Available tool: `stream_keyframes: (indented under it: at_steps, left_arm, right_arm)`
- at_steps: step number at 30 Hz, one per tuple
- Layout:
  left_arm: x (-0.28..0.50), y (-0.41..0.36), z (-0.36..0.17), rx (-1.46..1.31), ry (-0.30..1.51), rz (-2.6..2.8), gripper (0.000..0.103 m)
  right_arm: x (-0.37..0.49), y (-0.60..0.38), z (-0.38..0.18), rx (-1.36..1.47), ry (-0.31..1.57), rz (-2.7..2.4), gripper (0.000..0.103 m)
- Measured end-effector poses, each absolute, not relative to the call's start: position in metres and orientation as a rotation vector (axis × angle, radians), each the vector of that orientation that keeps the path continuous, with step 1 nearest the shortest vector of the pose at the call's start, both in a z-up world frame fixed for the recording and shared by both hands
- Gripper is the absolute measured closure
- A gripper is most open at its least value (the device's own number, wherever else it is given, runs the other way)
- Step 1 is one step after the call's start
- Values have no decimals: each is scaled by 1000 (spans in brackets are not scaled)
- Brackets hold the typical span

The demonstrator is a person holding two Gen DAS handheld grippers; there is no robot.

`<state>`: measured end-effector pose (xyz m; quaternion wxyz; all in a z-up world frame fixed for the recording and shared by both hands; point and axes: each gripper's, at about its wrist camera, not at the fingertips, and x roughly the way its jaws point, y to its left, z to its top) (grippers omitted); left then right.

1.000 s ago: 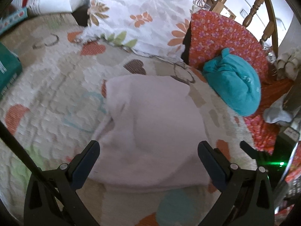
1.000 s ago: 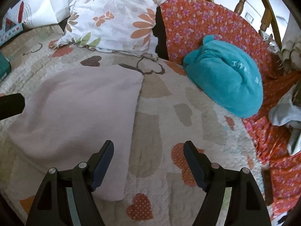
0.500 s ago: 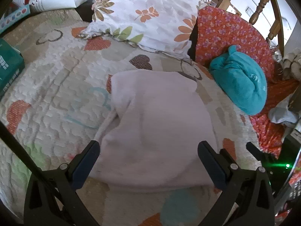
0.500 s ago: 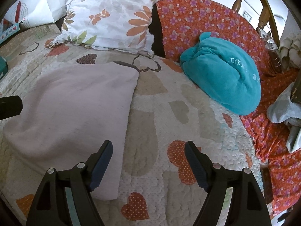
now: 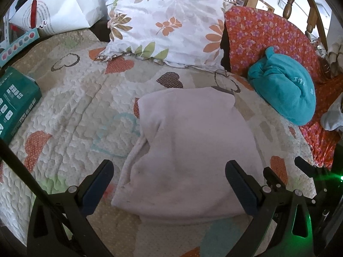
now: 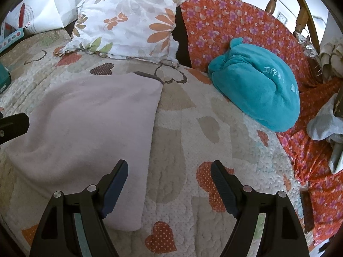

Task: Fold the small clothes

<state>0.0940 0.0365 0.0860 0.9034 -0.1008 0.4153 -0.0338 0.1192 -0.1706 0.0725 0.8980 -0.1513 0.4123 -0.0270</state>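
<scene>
A pale pink folded garment lies flat on the heart-patterned quilt. It also shows in the right wrist view, left of centre. My left gripper is open and empty, its jaws spread wide above the garment's near edge. My right gripper is open and empty, over the quilt beside the garment's right edge. The tip of one left-gripper finger shows at the left edge of the right wrist view.
A floral pillow and an orange flowered cushion lean at the back. A teal bundled cloth lies to the right. A green box sits at left. Grey cloth lies far right.
Both grippers have drawn back and up from the garment, so more of the pillow and quilt shows. The garment has not moved. Both stay open.
</scene>
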Motion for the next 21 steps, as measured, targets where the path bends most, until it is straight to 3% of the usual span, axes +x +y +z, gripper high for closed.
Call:
stream_keyframes:
  at_steps: [21]
  left_arm:
    - [101,44,74,-274,933,-70,0]
  right_arm:
    - [118,-171,66,-267,878,-49,18]
